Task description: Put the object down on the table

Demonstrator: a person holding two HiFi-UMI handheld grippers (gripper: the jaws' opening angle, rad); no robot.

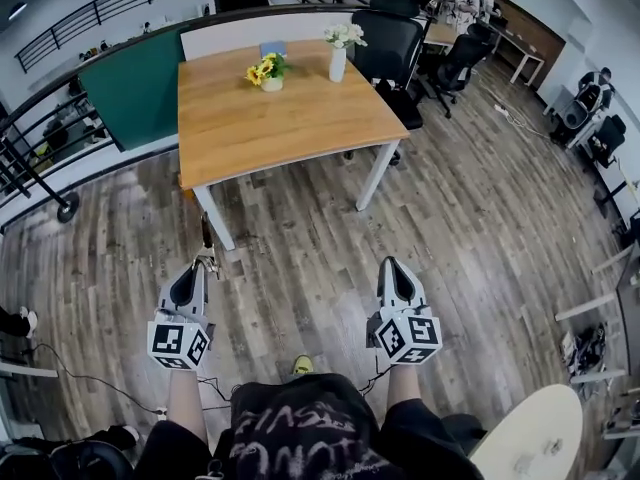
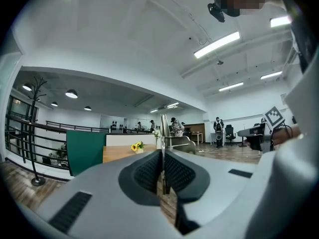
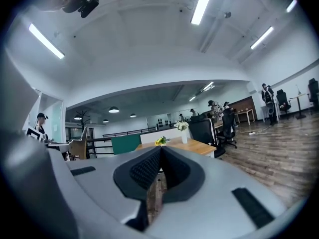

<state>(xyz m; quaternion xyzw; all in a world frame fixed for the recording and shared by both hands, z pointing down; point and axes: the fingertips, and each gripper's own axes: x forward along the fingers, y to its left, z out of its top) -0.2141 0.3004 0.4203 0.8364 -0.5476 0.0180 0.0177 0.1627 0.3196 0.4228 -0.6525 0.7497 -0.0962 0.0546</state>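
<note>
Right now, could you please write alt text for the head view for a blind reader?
A person holds two claws over a plank floor: the left claw shut on a thin object, the right claw shut and empty. Ahead stands a wooden table bearing yellow flowers and a white vase.

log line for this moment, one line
left gripper: shut on thin object | right gripper: shut, empty | table: ahead | placement: not yet done
</note>
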